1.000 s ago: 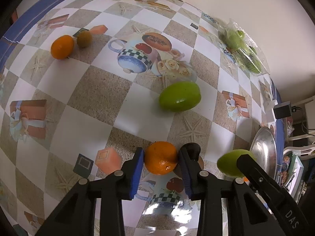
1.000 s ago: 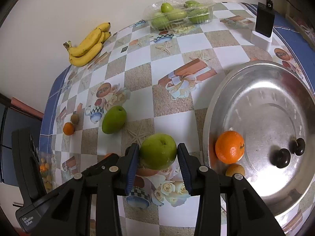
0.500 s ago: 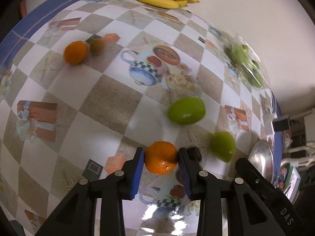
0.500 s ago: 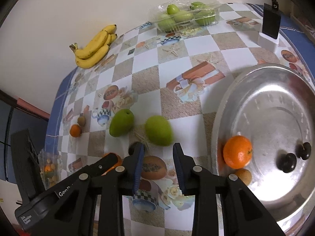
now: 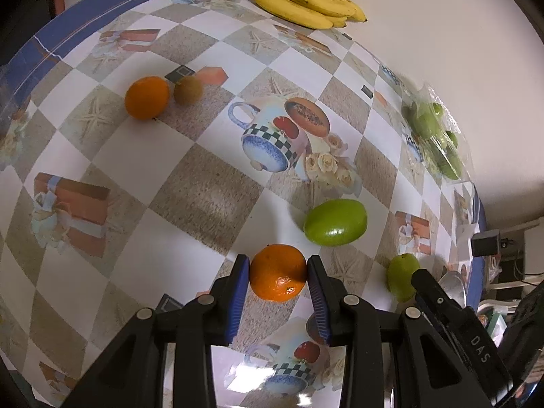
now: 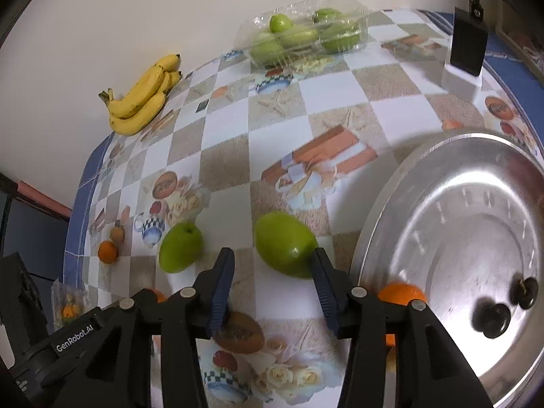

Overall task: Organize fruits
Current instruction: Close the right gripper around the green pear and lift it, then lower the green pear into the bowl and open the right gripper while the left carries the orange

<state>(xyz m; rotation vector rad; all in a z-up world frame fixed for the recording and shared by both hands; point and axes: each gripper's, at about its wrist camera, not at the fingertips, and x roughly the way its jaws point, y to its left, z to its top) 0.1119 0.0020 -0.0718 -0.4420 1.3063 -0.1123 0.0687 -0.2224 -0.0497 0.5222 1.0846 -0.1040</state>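
Above the tablecloth (image 5: 204,200), left claw (image 5: 278,280) clamping orange (image 5: 278,272)

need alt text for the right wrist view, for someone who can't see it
The open right gripper points at a green oval fruit lying on the checkered tablecloth, beside a large silver metal tray holding an orange and two dark round fruits. A second green fruit, a yellow banana bunch and a clear plastic box of green fruit lie beyond.
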